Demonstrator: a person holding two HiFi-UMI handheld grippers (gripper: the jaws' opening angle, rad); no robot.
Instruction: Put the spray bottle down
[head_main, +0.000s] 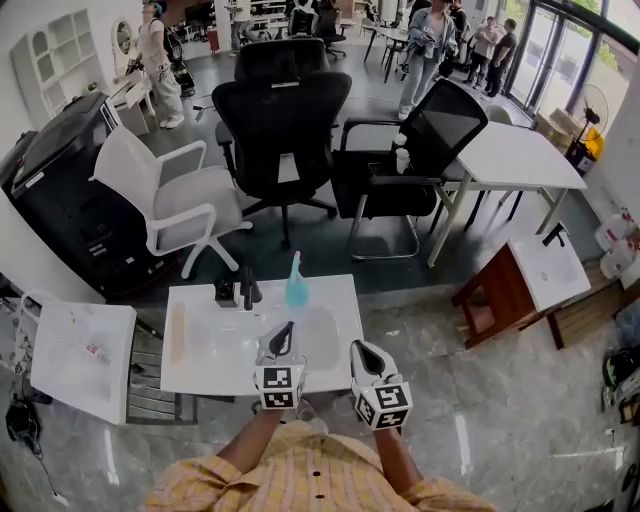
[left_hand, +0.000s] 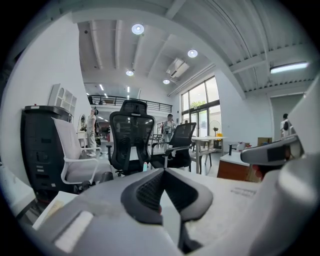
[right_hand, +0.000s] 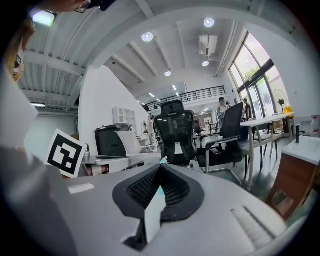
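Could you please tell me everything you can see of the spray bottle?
The spray bottle is small and looks like see-through blue plastic, with a paler spray head on a narrow neck. It stands upright at the far edge of the white counter, just right of the black tap. Only the counter touches it; the left gripper and right gripper are well clear of it.

Head view: high, tilted steeply down over the white rectangular surface (head_main: 215, 350). The left tool (head_main: 287, 330) and right tool (head_main: 362, 348) sit close at bottom centre.

Left gripper view: low over the surface, facing near level along its jaws.

Right gripper view: same heading, set beside it.

All three share the black mesh-backed office chair (head_main: 280, 125) beyond the surface's far edge.
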